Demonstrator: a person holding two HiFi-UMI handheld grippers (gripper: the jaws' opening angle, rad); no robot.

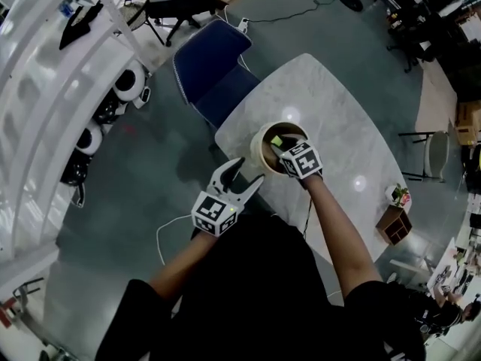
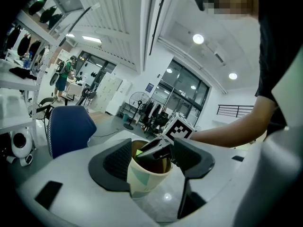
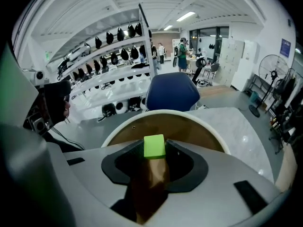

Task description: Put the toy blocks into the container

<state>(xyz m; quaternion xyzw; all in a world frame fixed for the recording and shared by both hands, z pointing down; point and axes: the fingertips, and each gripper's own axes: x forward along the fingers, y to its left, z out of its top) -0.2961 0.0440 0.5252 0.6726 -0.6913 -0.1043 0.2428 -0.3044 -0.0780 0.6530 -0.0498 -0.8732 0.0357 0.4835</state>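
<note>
One green block sits pinched between the tips of the right claw, which is closed on it at a fairly wide spread, the width of the block itself. The block looks roughly cubic, so it has no long axis to line up. What matters is what lies under it. In the right gripper view the brown inside of the container fills the space below and beyond the block, and the cream rim curves round well outside it. The head view agrees: the claw reaches in over the mouth of the container from the person's side, with the block inside the rim line. By my reading, letting go here would drop the block straight in, with no sideways correction needed. I cannot make out other blocks in the container or on the bench.

The left claw is empty, with its jaws spread wide. It is near the container's near-left side at the bench edge. Its own view frames the container between the two jaws, though I cannot tell whether either jaw touches the wall.
</note>
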